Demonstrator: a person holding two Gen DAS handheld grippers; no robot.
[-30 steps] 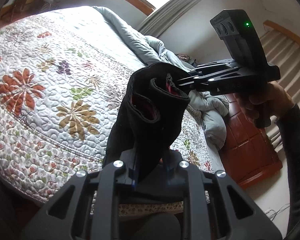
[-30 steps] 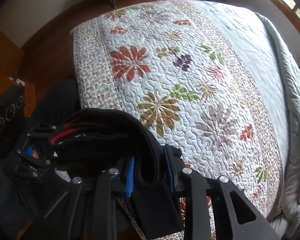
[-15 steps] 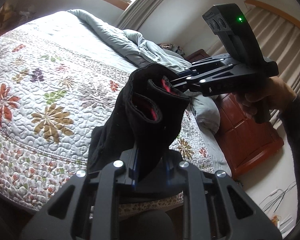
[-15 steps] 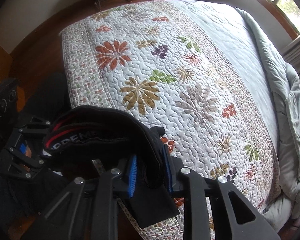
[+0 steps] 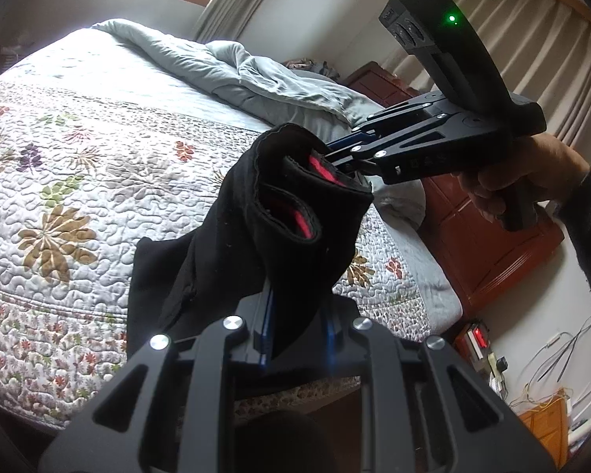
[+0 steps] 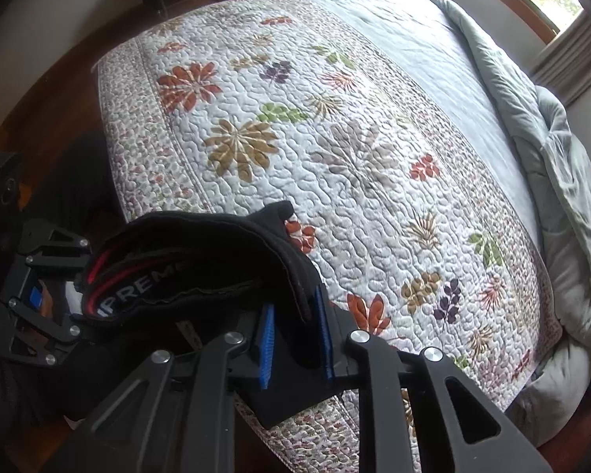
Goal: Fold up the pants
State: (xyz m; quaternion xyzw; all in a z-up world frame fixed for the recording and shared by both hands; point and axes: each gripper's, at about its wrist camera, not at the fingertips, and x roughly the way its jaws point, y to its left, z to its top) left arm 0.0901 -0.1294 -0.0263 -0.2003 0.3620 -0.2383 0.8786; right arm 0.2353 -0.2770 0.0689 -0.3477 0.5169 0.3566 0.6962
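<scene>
The black pants (image 5: 287,236), with a red-lined waistband, hang bunched in the air over the near edge of the bed. My left gripper (image 5: 295,307) is shut on a fold of the fabric at the bottom of the left wrist view. My right gripper (image 5: 346,163), held by a person's hand (image 5: 504,181), grips the waistband from the right. In the right wrist view the pants (image 6: 201,244) pass between the blue pads (image 6: 266,339) of my right gripper (image 6: 295,315), whose jaws are closing on the cloth. The left gripper (image 6: 59,299) holds the other end.
A floral quilt (image 6: 335,138) covers the bed, with a rumpled grey duvet (image 5: 256,75) along its far side. A red-brown wooden nightstand (image 5: 472,236) stands beside the bed. Cables (image 5: 551,374) lie on the floor at lower right. Curtains hang behind.
Both grippers have carried the pants sideways along the bed's edge toward the duvet and nightstand end. The grip on the cloth is unchanged in both hands.
</scene>
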